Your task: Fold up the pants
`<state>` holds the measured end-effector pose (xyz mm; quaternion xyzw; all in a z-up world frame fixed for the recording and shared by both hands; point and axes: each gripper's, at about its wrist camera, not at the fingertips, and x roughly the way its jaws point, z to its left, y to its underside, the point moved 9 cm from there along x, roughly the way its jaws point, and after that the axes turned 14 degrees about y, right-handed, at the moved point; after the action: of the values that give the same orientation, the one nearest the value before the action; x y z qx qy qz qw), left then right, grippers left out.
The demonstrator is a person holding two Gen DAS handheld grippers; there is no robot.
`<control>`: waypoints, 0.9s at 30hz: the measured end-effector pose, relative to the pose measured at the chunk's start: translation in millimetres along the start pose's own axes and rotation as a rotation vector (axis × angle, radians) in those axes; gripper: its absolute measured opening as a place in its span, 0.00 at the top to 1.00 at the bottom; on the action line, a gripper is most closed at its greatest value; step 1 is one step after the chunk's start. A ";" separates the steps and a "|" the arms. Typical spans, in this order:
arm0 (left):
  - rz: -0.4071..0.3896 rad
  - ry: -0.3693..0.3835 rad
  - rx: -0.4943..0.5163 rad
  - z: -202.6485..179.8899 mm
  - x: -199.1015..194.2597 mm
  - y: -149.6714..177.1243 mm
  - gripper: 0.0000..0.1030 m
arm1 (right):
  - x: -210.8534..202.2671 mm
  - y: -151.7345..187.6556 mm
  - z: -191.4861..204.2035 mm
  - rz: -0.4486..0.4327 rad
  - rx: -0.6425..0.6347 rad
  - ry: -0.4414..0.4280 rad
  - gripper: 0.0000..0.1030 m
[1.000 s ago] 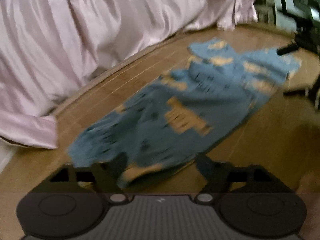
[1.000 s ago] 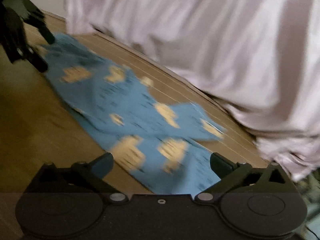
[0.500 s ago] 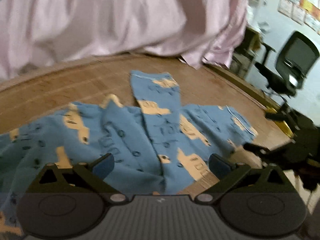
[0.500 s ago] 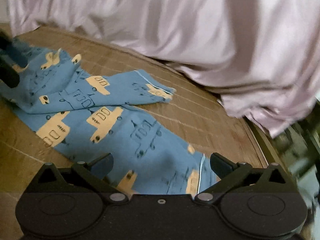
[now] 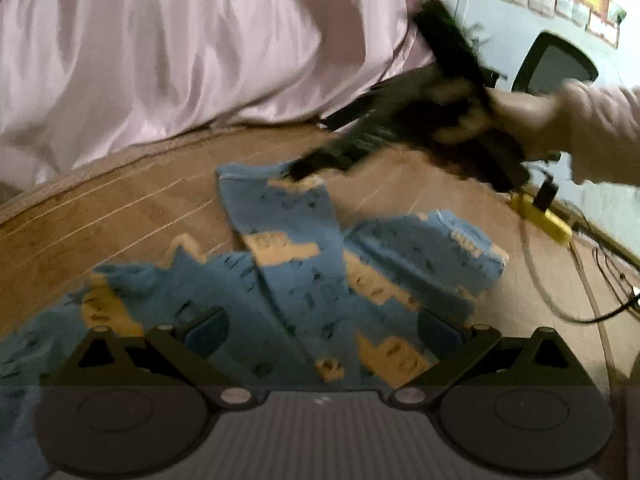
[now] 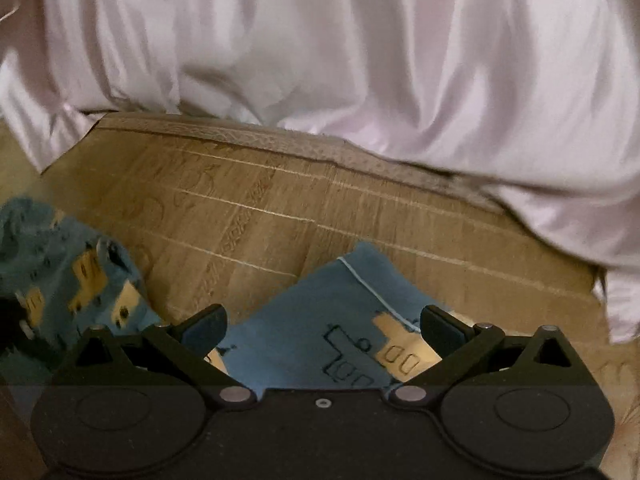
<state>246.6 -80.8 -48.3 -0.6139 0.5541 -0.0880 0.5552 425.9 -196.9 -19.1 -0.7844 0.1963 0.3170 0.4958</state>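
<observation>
On the wooden mat (image 5: 120,216) that carries everything lie the blue pants (image 5: 304,276), printed with tan vehicles, near its middle and well short of the pink drape (image 5: 180,48) that hangs along its far edge. Seen from the left wrist, one leg runs lengthwise away from the camera toward that far edge, its hem pointing at the drape, while the other leg splays off toward the right edge and the bunched waist part spreads toward the left. No container shows in either view. Both fingers of the left gripper (image 5: 322,326) stand wide apart above the crumpled cloth close to the camera, with nothing between them. Reaching in from the right, the person's sleeved hand (image 5: 532,112) holds the right gripper (image 5: 304,168) slanted downward, its tips at the far hem of the straight leg; motion blur hides its grip there. From its own camera the right gripper (image 6: 322,326) shows its fingers spread wide over a piped hem corner of the pants (image 6: 340,320), clamping nothing. A yellow power strip (image 5: 540,216) with cables lies by the right edge.
</observation>
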 end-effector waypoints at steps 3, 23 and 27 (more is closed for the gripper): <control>-0.049 0.021 -0.055 -1.8 21.3 -4.8 0.00 | -4.7 0.5 -1.2 0.059 0.001 -0.016 0.01; -0.181 0.033 -0.573 47.5 31.1 1.3 0.35 | 64.4 -23.2 29.9 0.211 0.064 0.013 0.45; -0.162 0.016 -0.615 53.0 31.1 -0.2 0.49 | 82.8 -29.0 26.5 0.254 0.143 0.042 0.46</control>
<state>296.6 -74.1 -83.4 -0.7945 0.5083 0.0349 0.3304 495.7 -160.0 -65.6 -0.7225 0.3265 0.3458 0.5018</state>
